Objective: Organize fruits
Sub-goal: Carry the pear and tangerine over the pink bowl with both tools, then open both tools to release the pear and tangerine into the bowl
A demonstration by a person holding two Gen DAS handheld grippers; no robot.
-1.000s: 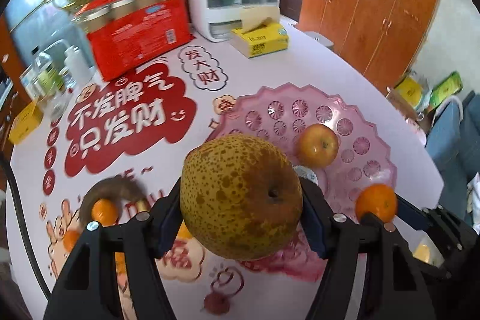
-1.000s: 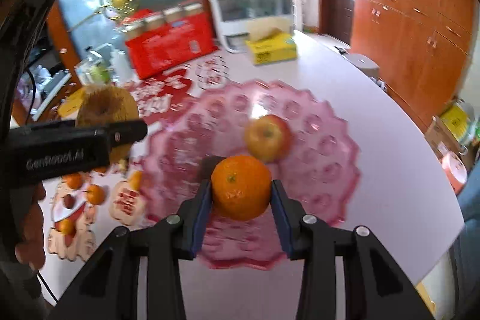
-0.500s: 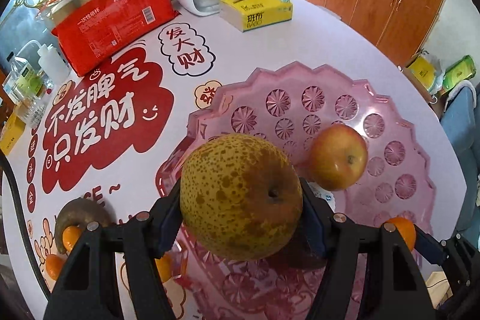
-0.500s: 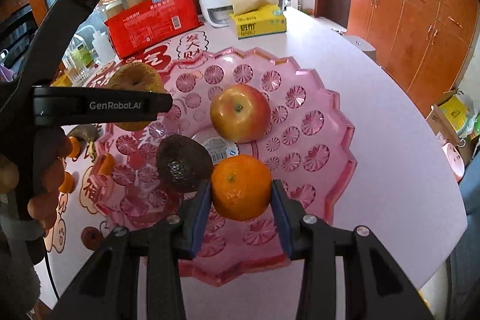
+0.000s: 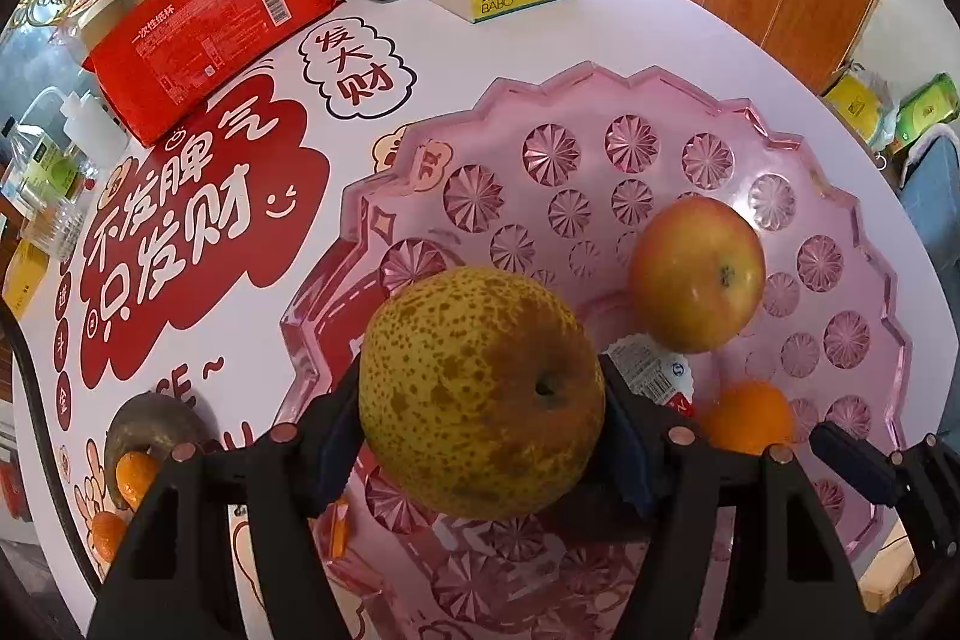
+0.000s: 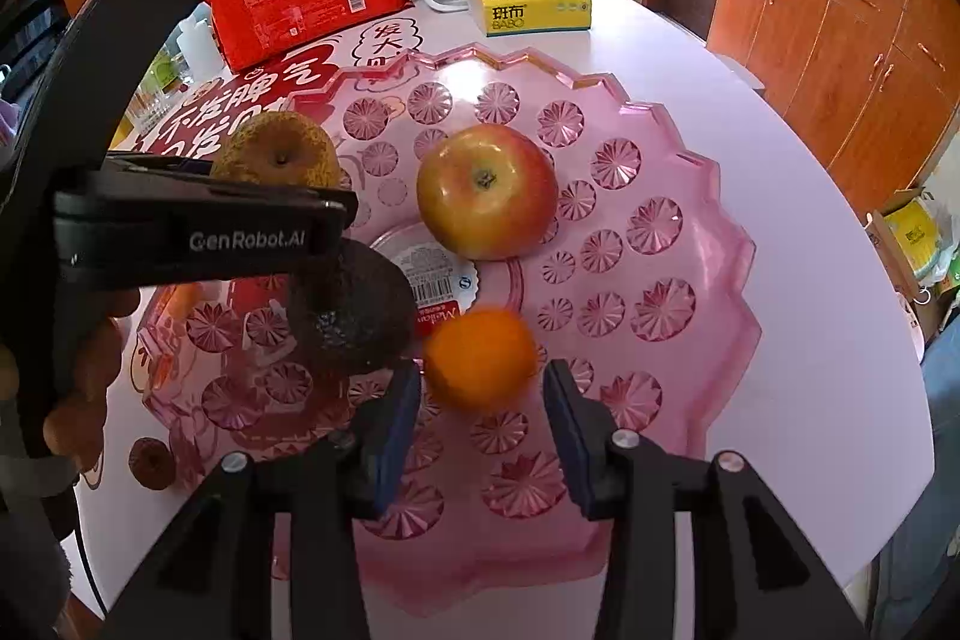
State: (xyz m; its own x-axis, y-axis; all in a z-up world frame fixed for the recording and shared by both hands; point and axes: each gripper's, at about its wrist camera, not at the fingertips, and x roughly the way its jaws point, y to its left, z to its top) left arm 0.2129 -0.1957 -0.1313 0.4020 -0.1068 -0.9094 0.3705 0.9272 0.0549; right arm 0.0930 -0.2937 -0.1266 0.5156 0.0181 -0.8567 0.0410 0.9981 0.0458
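Release step over pink bowl (image 6: pixel 708 196). Right tool (image 6: pixel 480 436) spreading, orange (image 6: pixel 480 358) loose between pads, near bowl centre. Left tool (image 5: pixel 480 436) opening, pear (image 5: pixel 480 394) still pinched above bowl's near-left wall. Next: free pear, withdraw both without nudging apple (image 6: pixel 486 190).

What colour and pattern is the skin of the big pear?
The pear is yellow-green, freckled with brown russet spots and patches. It shows best in the left wrist view.

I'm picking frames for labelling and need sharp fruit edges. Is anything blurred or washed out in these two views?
Right wrist view: the orange between the opening jaws is smeared, while the apple is crisp; glare whitens the pink tray's far rim. Left wrist view: the pear is sharp; edges bend, fisheye.
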